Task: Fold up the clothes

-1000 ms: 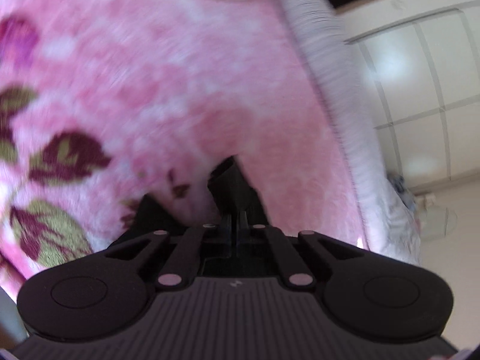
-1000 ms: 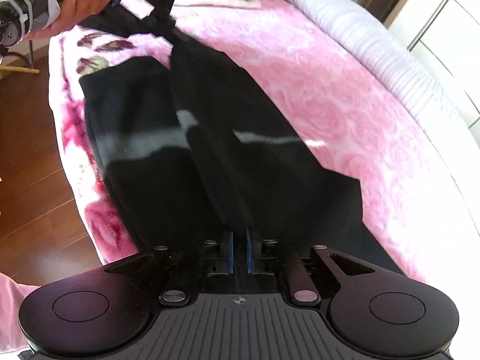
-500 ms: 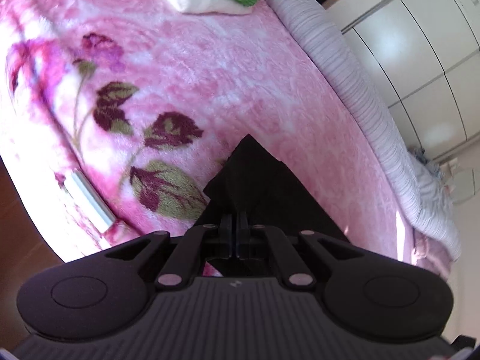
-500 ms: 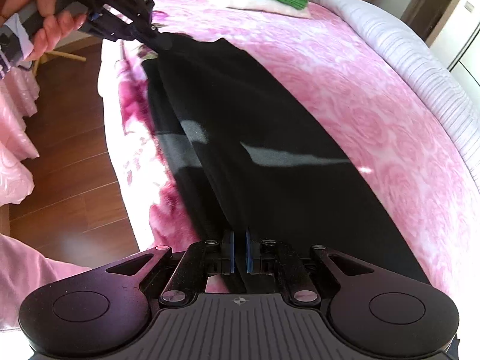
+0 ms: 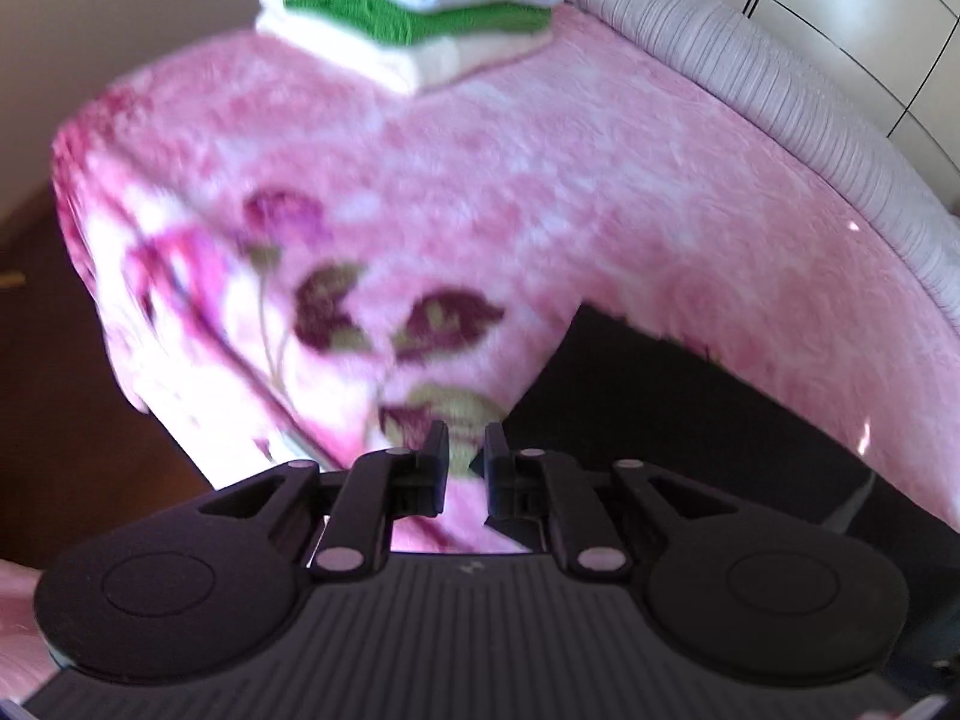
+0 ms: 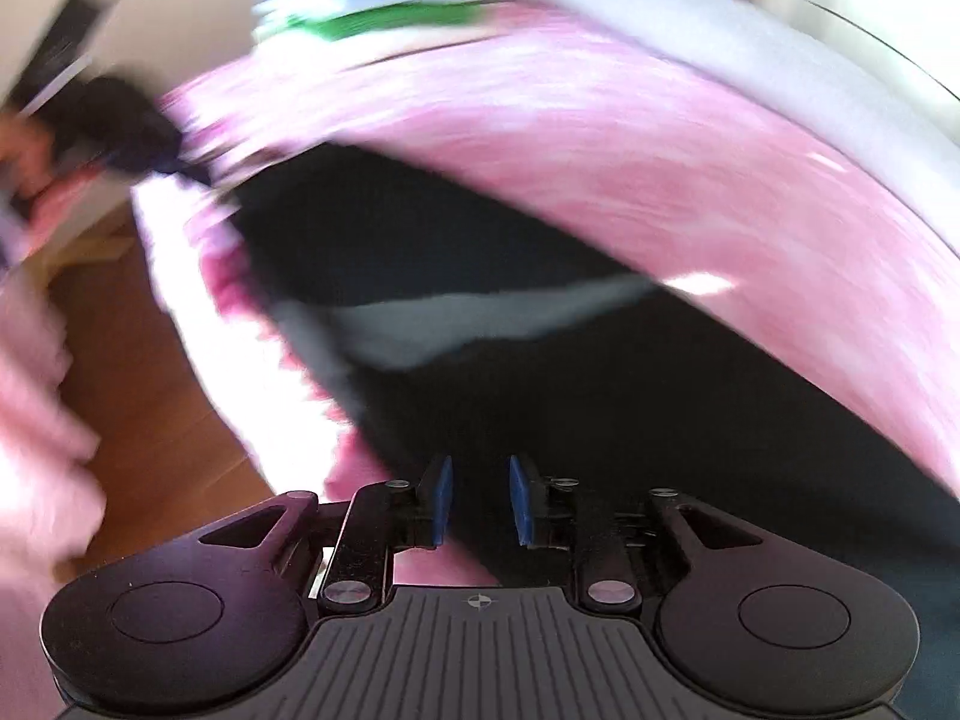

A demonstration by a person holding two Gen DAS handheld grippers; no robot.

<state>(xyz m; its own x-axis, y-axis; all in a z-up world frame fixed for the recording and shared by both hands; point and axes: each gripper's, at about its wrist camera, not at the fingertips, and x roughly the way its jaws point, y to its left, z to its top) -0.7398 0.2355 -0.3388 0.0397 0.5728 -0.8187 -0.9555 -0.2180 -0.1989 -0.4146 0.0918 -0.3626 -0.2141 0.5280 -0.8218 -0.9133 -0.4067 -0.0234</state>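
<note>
Both claws have just been opening. My left gripper stands with a narrow gap and nothing between its jaws; only pink blanket shows through the gap. My right gripper stands a little wider, its blue pads bare, and the cloth lies beneath them, not pinched.

The black garment lies flat along the near-left side of the bed, folded lengthwise into a long band. From the left wrist view I see only its far end, just right of the left claw. The right wrist view is badly smeared; a dark clump at its far left looks like the other gripper in a hand, though I cannot be certain.

Stack of folded clothes sits at the far end of the blanket, well apart from the garment: white, green and pale blue layers.

Step in hand, as I judge it: the release after the lengthwise fold. The band is laid down but not yet folded across.

The next move calls for a fresh grip on one short end, both corners pinched through all layers, then a carry over to the opposite end. Risk: the slick dark fabric may slide off the near-left bed edge, where it already lies close.
</note>
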